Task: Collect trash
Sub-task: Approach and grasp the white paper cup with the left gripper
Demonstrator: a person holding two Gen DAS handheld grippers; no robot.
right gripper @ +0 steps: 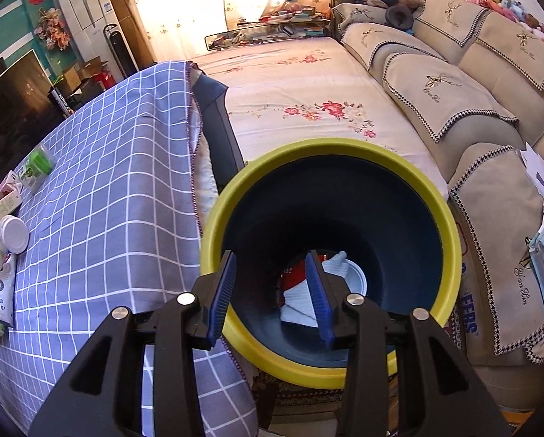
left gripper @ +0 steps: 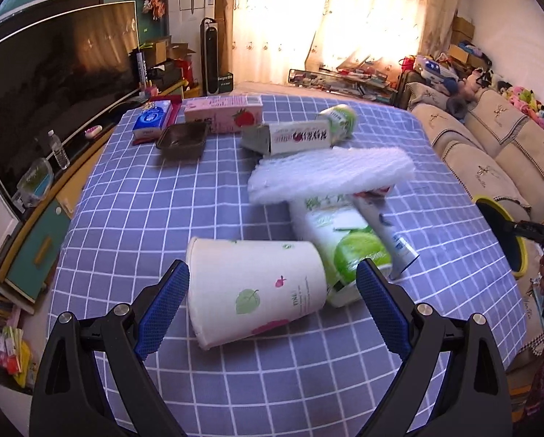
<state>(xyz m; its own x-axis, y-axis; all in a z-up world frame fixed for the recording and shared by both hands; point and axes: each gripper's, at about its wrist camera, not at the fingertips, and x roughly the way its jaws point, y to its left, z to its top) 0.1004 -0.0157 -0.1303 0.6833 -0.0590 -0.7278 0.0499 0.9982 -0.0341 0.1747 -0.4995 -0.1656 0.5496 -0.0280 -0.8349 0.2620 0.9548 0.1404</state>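
Observation:
A white paper cup [left gripper: 257, 287] with leaf prints lies on its side on the blue checked tablecloth [left gripper: 144, 218]. My left gripper [left gripper: 273, 269] is open, one finger on each side of the cup, not pressing it. Behind the cup lie a green apple carton [left gripper: 348, 247], a tube [left gripper: 392, 233] and a white foam net [left gripper: 330, 174]. My right gripper [right gripper: 270, 258] is open with nothing between its pads, held over a yellow-rimmed dark bin [right gripper: 450, 240]. Inside the bin lie a red wrapper [right gripper: 295, 273], a white cloth piece [right gripper: 301, 304] and a white lid [right gripper: 355, 276].
Further back on the table are an opened box [left gripper: 293, 138], a green can [left gripper: 339, 118], a pink strawberry box [left gripper: 222, 113], a brown tray [left gripper: 182, 140] and a tissue pack [left gripper: 151, 120]. A TV [left gripper: 53, 83] stands left; a sofa [right gripper: 453, 102] and a floral-covered bed [right gripper: 308, 91] lie right.

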